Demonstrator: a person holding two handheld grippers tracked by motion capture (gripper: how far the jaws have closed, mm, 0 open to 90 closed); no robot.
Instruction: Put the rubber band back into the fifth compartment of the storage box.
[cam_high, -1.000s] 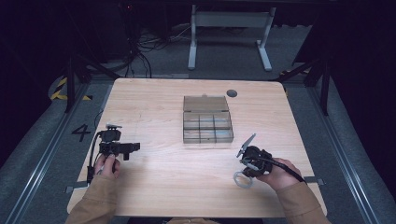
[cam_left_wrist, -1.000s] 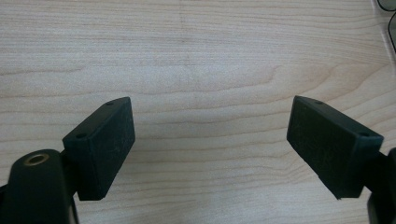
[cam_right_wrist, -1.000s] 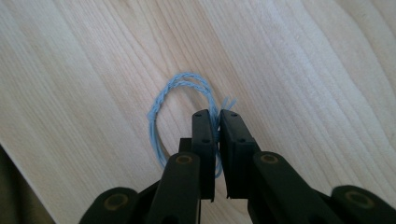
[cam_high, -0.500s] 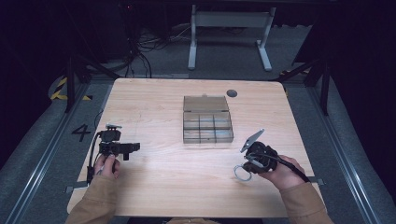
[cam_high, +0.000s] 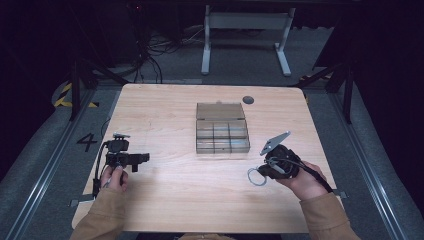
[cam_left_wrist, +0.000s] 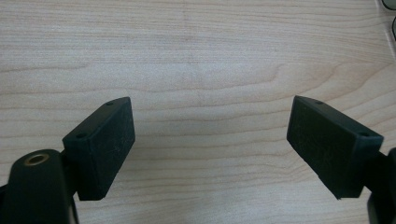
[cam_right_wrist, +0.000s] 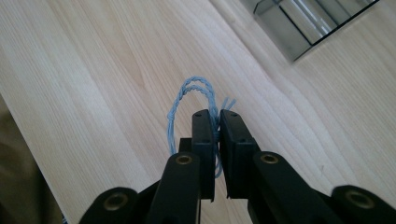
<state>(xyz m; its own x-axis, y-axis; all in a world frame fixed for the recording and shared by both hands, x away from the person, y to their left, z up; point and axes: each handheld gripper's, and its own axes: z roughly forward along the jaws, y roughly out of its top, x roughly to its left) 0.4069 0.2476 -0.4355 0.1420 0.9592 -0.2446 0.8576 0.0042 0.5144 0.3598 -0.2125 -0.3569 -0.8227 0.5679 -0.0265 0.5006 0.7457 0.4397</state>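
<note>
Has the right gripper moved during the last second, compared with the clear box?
Yes, slightly. The right gripper, shut on the blue string loop, has shifted a little to the right, while the clear box stayed put.

High view: a fixed camera above the near edge looks forward and down over the whole table (cam_high: 165, 200). Left gripper view: close above bare wood, facing almost straight down. Right gripper view: low and oblique, sharing the clear compartment box (cam_right_wrist: 308, 21) (cam_high: 221, 128) with the high view.
</note>
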